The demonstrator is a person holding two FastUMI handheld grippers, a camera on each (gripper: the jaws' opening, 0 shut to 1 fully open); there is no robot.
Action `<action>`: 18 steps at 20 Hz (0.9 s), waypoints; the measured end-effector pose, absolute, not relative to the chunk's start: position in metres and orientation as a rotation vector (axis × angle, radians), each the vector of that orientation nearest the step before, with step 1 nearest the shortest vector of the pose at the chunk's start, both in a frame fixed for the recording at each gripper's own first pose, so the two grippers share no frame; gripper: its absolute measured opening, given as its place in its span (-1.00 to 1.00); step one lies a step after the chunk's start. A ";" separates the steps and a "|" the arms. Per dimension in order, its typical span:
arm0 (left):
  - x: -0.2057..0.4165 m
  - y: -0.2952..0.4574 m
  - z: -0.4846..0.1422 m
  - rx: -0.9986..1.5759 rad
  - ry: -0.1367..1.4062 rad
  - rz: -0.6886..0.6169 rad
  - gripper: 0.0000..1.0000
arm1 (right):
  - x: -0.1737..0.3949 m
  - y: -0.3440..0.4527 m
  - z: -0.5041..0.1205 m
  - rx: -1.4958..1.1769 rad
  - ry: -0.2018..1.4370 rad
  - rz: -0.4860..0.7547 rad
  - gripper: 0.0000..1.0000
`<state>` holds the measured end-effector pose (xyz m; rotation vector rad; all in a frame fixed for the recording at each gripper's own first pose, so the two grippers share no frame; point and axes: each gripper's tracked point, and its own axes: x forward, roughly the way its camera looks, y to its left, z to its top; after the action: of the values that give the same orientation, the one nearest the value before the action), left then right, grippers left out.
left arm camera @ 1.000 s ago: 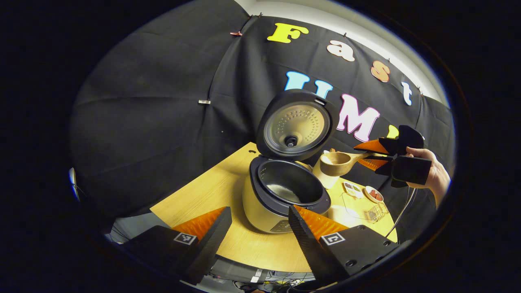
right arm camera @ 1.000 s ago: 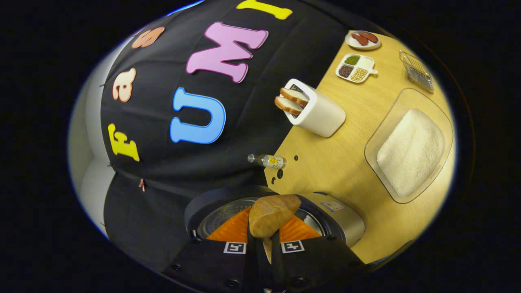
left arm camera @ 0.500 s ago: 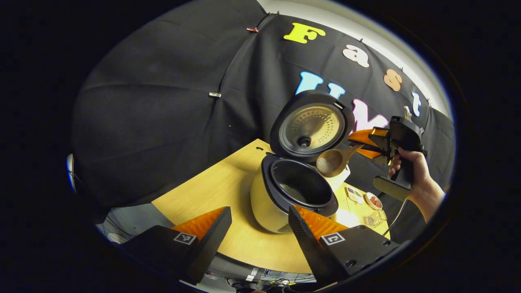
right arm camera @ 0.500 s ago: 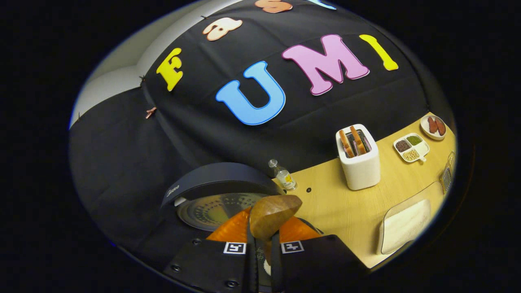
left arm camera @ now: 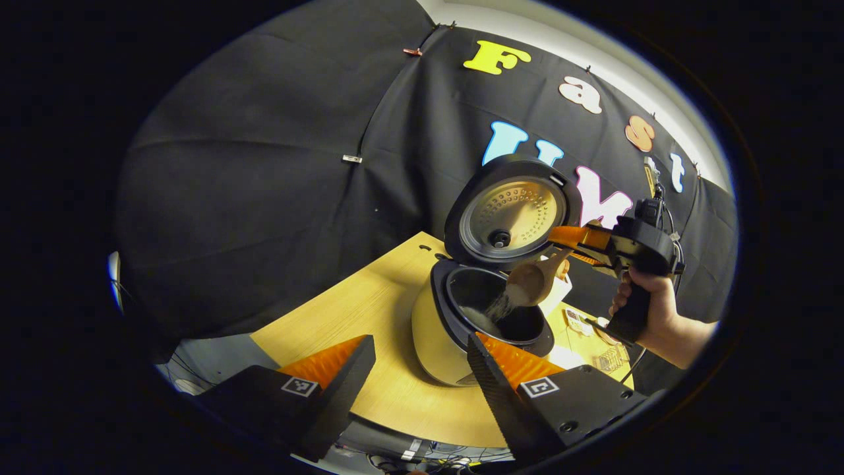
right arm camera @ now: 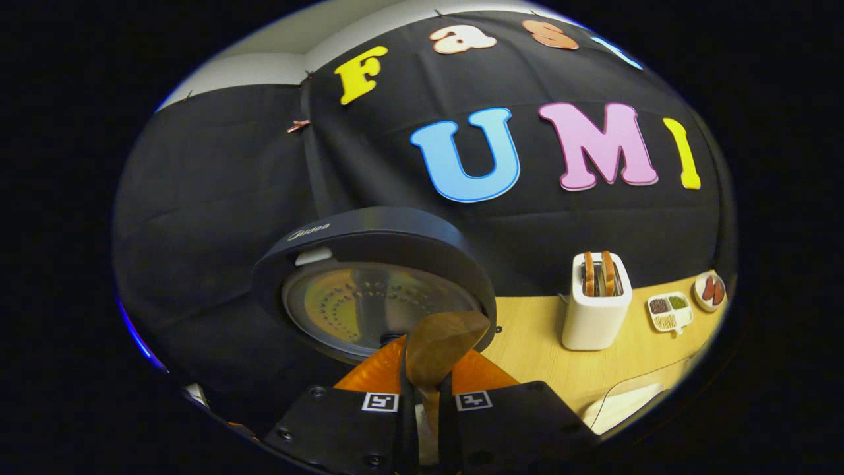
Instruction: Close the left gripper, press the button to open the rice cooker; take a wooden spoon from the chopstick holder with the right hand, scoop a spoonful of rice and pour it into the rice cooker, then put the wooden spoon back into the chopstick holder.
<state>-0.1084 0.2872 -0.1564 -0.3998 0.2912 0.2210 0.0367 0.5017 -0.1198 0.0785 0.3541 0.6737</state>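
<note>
The rice cooker (left arm camera: 461,323) stands on the wooden table (left arm camera: 349,316) with its lid (left arm camera: 511,211) raised upright behind the inner pot (left arm camera: 494,310).

Right gripper (left arm camera: 572,239): clenched on the handle of the wooden spoon (left arm camera: 535,280), both fingers pressing on it. A hand (left arm camera: 649,310) holds the gripper's grip to the right of the cooker. The spoon bowl is tilted down over the open pot, and a stream of rice (left arm camera: 499,307) falls from it into the pot. In the right gripper view, the spoon (right arm camera: 440,343) projects forward from between the closed fingers (right arm camera: 369,376), with the underside of the lid (right arm camera: 376,290) directly behind it.

Left gripper (left arm camera: 422,359): released, fingers spread wide apart, holding nothing. It hangs in front of the cooker, near the table's front edge.

Farther right on the table: a white toaster (right arm camera: 595,303) with two bread slices upright in its slots, a divided dish (right arm camera: 669,312) of grains, and a small plate (right arm camera: 711,290). A clear tray (right arm camera: 633,402) of rice sits near the front edge.
</note>
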 end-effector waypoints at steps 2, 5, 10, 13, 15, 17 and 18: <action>-0.108 0.287 -0.159 -0.404 0.293 0.228 0.91 | 0.032 0.506 -0.123 0.010 0.315 0.709 -0.67; -0.110 0.285 -0.161 -0.404 0.295 0.232 0.91 | 0.024 0.510 -0.127 -0.064 0.280 0.760 -0.67; -0.112 0.282 -0.167 -0.420 0.307 0.249 0.91 | 0.005 0.517 -0.137 -0.199 0.229 0.872 -0.67; -0.113 0.279 -0.172 -0.432 0.312 0.254 0.91 | -0.013 0.524 -0.141 -0.310 0.160 0.950 -0.67; -0.112 0.277 -0.173 -0.428 0.315 0.257 0.91 | -0.026 0.528 -0.150 -0.377 0.144 0.996 -0.67; -0.111 0.278 -0.172 -0.410 0.304 0.268 0.92 | -0.036 0.527 -0.157 -0.399 0.156 1.018 -0.67; -0.110 0.280 -0.172 -0.400 0.302 0.280 0.92 | -0.039 0.527 -0.159 -0.380 0.175 1.019 -0.67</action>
<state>-0.1100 0.2800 -0.1718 -0.3999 0.3023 0.2798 -0.0385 0.5266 -0.1587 -0.3803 0.1750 1.0186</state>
